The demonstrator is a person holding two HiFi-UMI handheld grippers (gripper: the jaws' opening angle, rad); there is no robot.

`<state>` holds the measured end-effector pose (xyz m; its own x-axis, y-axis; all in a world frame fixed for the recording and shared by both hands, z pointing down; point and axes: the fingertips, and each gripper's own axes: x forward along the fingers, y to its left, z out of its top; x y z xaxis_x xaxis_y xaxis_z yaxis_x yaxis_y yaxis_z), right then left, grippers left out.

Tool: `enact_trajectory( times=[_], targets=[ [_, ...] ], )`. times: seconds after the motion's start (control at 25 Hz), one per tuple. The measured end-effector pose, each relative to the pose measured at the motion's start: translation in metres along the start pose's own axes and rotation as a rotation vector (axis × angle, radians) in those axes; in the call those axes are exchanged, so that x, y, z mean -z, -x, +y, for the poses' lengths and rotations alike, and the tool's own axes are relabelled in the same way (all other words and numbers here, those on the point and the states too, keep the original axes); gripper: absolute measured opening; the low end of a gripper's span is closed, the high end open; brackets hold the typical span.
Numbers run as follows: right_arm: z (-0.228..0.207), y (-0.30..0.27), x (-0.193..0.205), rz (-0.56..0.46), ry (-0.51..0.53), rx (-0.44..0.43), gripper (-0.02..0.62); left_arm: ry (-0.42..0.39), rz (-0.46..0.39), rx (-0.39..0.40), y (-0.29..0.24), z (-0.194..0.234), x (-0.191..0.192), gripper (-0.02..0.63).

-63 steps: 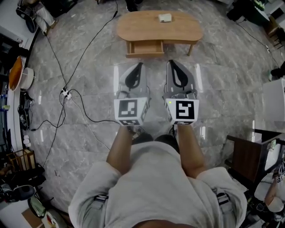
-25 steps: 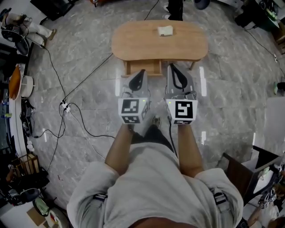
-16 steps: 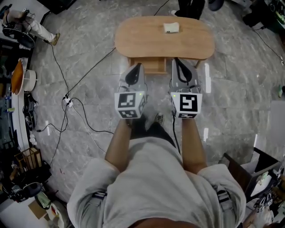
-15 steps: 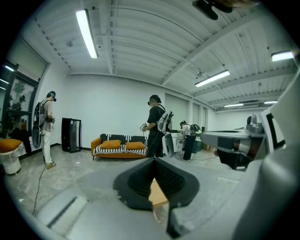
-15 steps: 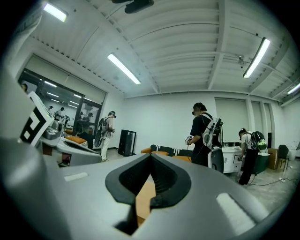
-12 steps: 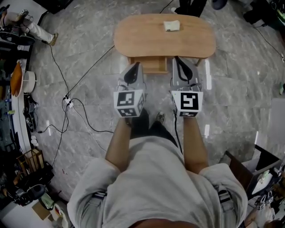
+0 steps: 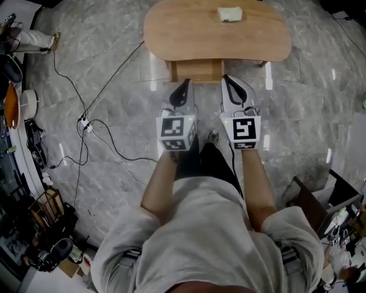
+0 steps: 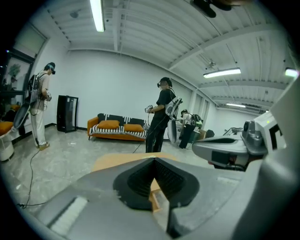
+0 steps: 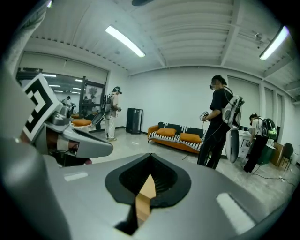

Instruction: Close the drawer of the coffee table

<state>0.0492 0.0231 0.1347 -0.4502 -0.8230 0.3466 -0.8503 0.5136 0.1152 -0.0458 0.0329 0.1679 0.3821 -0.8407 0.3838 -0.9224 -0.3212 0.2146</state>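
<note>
**Two empty grippers facing an open drawer**

Two grippers hang side by side over the grey marble floor [image 7: 114, 51], just short of the coffee table [image 7: 189, 31]. The left gripper [image 7: 185, 84] has its jaws pressed together with nothing between them. The right gripper [image 7: 227, 79] is the same, pads meeting and holding nothing. The drawer [image 7: 197, 71] stands pulled out from under the table's near edge, between the two gripper tips and slightly beyond them. Its inside shows as plain wood in the head view. A small white object [image 7: 230, 13] lies on the tabletop, towards the far right. Black cables [image 7: 108, 140] trail across the floor at the left.
</note>
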Motion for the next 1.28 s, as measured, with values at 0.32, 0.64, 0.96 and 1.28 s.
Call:
enact_trajectory(
  times=[0.32,0.64,0.96,1.28],
  targets=[
    [0.040,-0.071,0.045,0.133,-0.025,-0.059,0.006,-0.006,0.114,0.022,-0.020,0.067,0.058,0.020],
    [0.079,-0.114,0.060,0.130,0.027,-0.134,0.006,-0.049,0.185,0.036,-0.018,0.119,0.090,0.020],
    [0.078,-0.135,0.141,0.186,-0.024,-0.146,0.007,-0.060,0.264,0.086,-0.064,0.121,0.139,0.020],
    [0.078,-0.154,0.202,0.222,-0.121,-0.198,0.006,-0.066,0.359,0.126,-0.092,0.128,0.212,0.020]
  ],
)
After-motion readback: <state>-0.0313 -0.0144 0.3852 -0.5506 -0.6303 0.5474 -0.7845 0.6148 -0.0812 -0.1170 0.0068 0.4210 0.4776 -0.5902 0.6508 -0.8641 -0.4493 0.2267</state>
